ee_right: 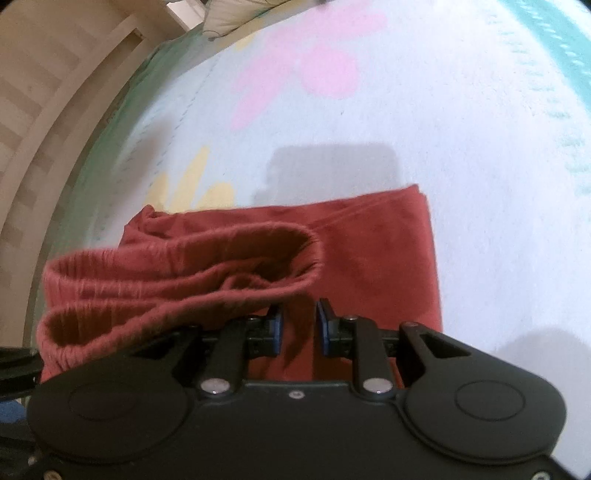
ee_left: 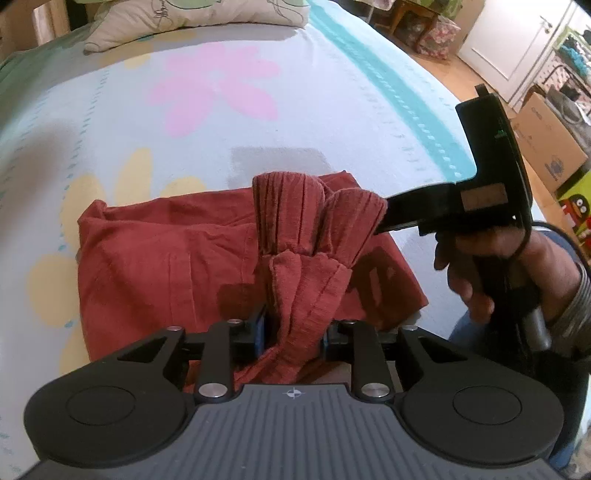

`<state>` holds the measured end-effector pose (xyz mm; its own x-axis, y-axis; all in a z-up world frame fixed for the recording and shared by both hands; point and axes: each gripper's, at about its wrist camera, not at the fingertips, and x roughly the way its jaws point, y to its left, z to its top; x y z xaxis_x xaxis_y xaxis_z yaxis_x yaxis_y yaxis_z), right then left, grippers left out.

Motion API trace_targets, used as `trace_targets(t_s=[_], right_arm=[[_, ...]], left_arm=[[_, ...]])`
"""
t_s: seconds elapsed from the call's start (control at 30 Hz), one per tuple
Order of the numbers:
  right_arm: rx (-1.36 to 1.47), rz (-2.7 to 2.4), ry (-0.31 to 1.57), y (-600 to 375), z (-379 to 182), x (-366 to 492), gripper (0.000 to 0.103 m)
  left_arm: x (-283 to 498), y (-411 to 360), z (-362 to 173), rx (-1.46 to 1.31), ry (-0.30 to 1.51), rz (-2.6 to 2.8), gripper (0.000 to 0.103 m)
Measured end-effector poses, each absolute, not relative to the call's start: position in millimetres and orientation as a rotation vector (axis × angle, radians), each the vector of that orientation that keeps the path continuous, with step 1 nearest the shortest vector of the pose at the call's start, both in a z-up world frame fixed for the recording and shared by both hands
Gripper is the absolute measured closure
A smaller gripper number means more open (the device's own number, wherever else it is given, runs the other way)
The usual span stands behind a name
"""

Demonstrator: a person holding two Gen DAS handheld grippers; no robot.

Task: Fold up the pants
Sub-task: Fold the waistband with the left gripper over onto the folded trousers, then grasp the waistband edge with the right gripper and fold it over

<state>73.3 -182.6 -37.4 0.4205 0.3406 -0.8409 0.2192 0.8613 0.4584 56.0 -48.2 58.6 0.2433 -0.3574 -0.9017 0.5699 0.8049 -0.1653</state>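
Rust-red pants (ee_left: 147,266) lie folded on the flowered bed sheet (ee_left: 332,110). Their ribbed waistband (ee_left: 295,221) is bunched up in two humps above the fold. My left gripper (ee_left: 294,334) is shut on the lower end of that bunch, and cloth fills the gap between its blue pads. My right gripper (ee_left: 382,218), carried by a hand (ee_left: 465,280), touches the right hump with its tips. In the right wrist view the right gripper (ee_right: 298,326) stands open over the pants (ee_right: 369,240). The waistband (ee_right: 166,266) loops against its left finger, outside the gap.
A pillow (ee_left: 184,18) lies at the head of the bed. Cardboard boxes (ee_left: 546,140) and a white door (ee_left: 509,33) stand beyond the bed's right edge. A pale wooden bed frame (ee_right: 55,110) runs along the left side. Bare sheet (ee_right: 461,147) lies beyond the pants.
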Motion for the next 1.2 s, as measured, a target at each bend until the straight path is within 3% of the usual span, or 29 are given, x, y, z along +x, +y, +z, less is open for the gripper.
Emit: trace_targets(t_s=[0.13,0.2,0.27,0.43,0.73,0.93,1.0,1.03,1.2], right_arm=[[0.574,0.066,1.168,-181.9,-40.7,75.6,0.071],[0.588,0.06,1.177,-177.5,-44.2,78.4,0.071],[0.606,0.058,1.185,-179.0,-47.9,77.9,0.071],[0.642,0.056,1.192,-189.3,-49.4,75.5,0.071],[0.613,-0.019,1.175,-209.2,-35.5,75.5,0.071],[0.661,-0.035,1.108,-220.0,-18.6,71.3,0.067],[0.685,-0.002,1.099,-219.1,-15.8,69.7,0.05],[0.695,0.018,1.104,-217.4,-15.7,69.2,0.047],[0.712,0.057,1.169,-203.8,-27.4,70.6,0.046]], left_arm=[[53.9,-55.4,57.4,0.179,1.148,-0.631,0.069],[49.1,-59.2,61.1,0.13,1.14,-0.662,0.049],[45.7,-63.4,64.8,0.095,1.127,-0.692,0.036],[52.6,-57.6,67.6,0.044,1.119,-0.676,0.035],[108.0,22.4,57.4,-0.47,1.13,-0.523,0.035],[131.8,21.3,23.8,-0.346,1.223,-0.353,0.035],[132.1,15.6,10.7,-0.324,1.283,-0.363,0.035],[131.6,12.0,3.4,-0.305,1.312,-0.362,0.035],[127.0,-6.7,-33.1,-0.101,1.423,-0.3,0.036]])
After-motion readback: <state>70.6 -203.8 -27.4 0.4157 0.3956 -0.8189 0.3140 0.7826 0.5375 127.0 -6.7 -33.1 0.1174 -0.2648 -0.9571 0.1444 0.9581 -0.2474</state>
